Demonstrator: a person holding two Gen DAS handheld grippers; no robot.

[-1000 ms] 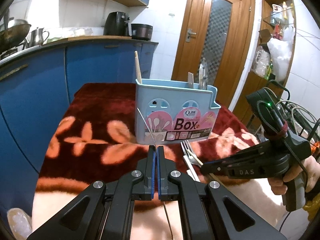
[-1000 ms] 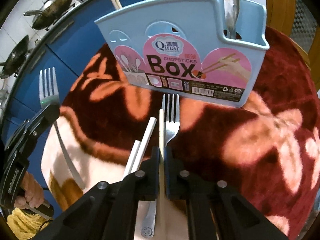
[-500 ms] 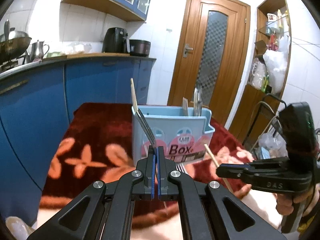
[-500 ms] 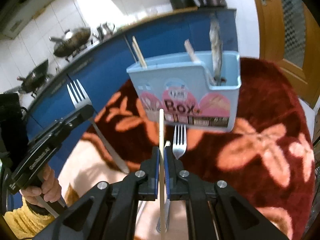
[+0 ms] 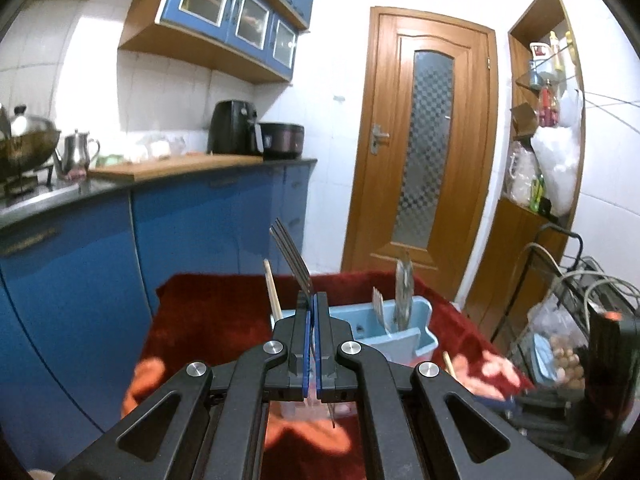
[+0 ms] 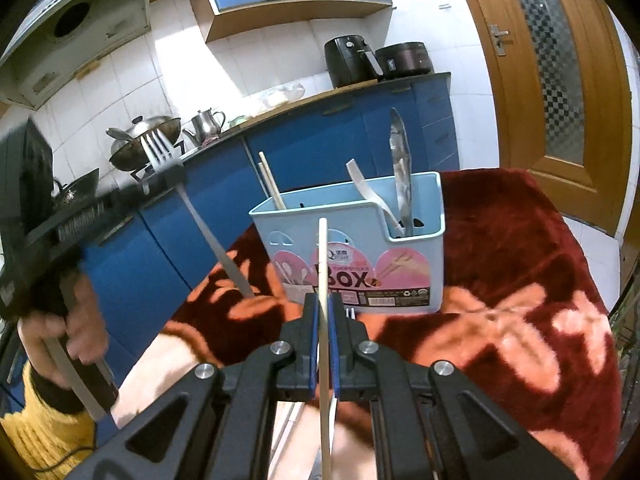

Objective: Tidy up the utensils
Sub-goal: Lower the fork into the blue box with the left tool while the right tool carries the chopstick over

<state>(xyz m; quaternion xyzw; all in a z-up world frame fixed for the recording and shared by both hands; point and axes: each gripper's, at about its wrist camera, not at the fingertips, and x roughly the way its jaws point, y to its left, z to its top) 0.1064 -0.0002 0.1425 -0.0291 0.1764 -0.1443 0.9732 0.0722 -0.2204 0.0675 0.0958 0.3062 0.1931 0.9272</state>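
Right gripper [image 6: 323,320] clamped on a chopstick [image 6: 322,264], long axis running straight ahead and slightly up, tip pointing at the front wall of the box. Back end of the stick trailing below the gripper. Just under the fingertips, tines of a second fork [image 6: 349,313] lying on the red flowered cloth [image 6: 520,320] over the table.

Left gripper [image 5: 311,312] closed on a fork [image 5: 290,258], tines up and leaning left, handle hanging down toward the cloth. Seen from the right wrist, held off to the left and higher than the box rim.

Ahead of both: pale blue utensil box [image 6: 360,248], upright. Two chopsticks [image 6: 270,180] standing in its larger left section; a white spoon [image 6: 368,192] and a metal utensil [image 6: 400,168] in the smaller right pocket.

Judged: right gripper nearer the box front, but stick aimed at the wall rather than the opening; needs lifting and tipping to vertical above the left section. Fork already above rim height; which section suits it is unclear.
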